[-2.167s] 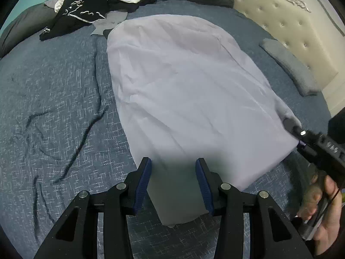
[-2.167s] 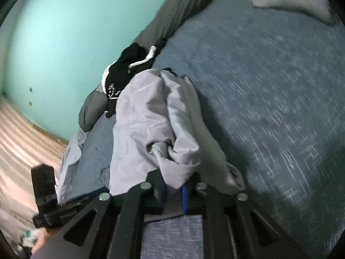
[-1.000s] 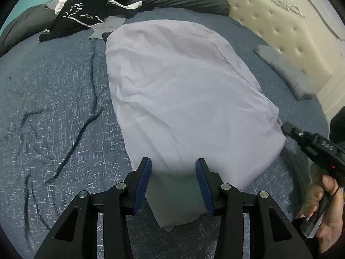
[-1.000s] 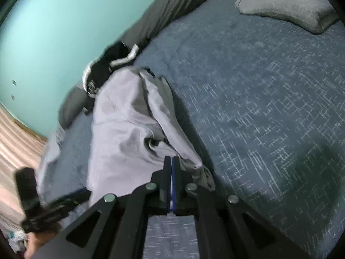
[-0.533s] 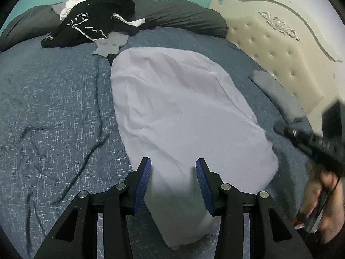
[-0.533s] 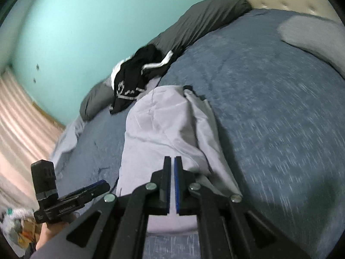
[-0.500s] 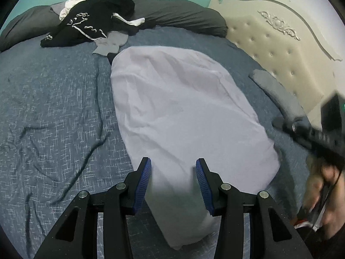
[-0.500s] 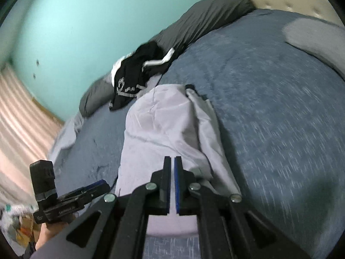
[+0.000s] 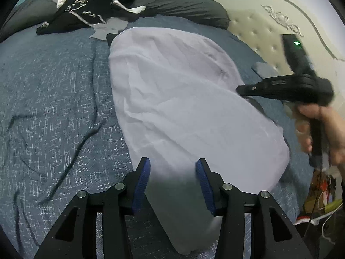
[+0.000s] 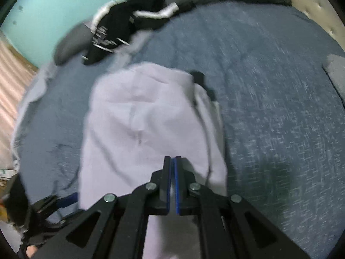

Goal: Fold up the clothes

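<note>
Garment: a pale lilac garment [image 9: 185, 99] is spread flat along the middle of the bed [image 9: 49, 99], its narrow end reaching the near edge.
Left gripper: the left gripper [image 9: 173, 183] is held above that narrow end, jaws parted, nothing pressed; the jaws have just been opening a little.
Right gripper: the right gripper [image 10: 173, 185] is clenched, pads together, with no cloth seen caught between them; it is seen over the garment's right edge.
Pile: black clothes [image 9: 90, 6] are heaped at the far corner against a grey bolster [image 9: 179, 4].
Headboard: a cream tufted headboard [image 9: 265, 32] stands along the bed's right side.
</note>
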`<state>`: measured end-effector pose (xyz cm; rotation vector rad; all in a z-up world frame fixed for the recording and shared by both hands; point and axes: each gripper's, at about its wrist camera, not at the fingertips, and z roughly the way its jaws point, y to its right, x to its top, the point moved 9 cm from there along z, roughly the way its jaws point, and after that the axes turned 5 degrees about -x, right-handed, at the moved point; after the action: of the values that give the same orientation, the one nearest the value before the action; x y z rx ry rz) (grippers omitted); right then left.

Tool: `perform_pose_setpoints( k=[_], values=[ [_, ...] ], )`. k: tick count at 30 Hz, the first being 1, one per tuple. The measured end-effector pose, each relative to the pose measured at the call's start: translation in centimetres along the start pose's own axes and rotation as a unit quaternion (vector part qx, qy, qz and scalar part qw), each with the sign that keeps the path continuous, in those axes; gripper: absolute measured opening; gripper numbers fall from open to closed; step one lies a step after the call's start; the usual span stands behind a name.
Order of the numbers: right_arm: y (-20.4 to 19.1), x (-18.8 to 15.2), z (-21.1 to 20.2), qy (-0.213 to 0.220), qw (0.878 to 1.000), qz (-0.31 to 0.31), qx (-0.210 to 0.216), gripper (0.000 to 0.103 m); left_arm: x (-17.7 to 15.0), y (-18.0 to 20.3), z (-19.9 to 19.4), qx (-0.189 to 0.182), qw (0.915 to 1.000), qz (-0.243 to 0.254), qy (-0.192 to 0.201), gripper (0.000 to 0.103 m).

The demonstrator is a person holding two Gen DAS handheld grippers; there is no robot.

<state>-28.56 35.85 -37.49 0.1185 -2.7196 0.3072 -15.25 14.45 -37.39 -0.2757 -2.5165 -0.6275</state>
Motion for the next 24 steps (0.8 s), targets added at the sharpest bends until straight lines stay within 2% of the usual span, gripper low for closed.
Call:
perform_pose_setpoints(
  k=[3,9,12,15,17,21,24],
  values=[
    [1.5,-0.7,2.2,-0.032,0.999,-0.003,-0.035,0.002,-0.1,0.1,0.1,-0.001,1.0000,0.005,-0.004,0.051],
    [2.2,-1.6,3.9,-0.062,0.997,-0.003,-0.035,0.000,-0.1,0.1,0.1,0.001,1.0000,0.006,-0.007,0.052],
    [1.9,-0.8,2.1,-0.050,0.997,-0.017,-0.052,0.000,-0.3,-0.2,0.0,-0.005,1.0000,-0.002,-0.009,0.052],
    [0.2,1.3,-0.8,-0.011,0.998,-0.039,-0.045,0.000,-0.3,-0.2,0.0,-0.006,0.9999,-0.002,-0.009,0.052],
    [-1.6,2.7,-1.6,-0.001,0.997,-0.063,-0.040,0.000,-0.4,-0.3,0.0,-0.007,0.9999,-0.001,-0.010,0.052],
    [-4.2,4.3,-0.7,-0.007,0.994,-0.100,-0.041,0.000,-0.3,-0.4,0.2,-0.010,0.9999,-0.003,-0.012,0.052],
    [-4.9,5.6,1.1,-0.015,0.994,-0.103,-0.039,0.000,-0.4,-0.3,0.2,-0.011,0.9999,0.000,-0.014,0.052]
  ],
)
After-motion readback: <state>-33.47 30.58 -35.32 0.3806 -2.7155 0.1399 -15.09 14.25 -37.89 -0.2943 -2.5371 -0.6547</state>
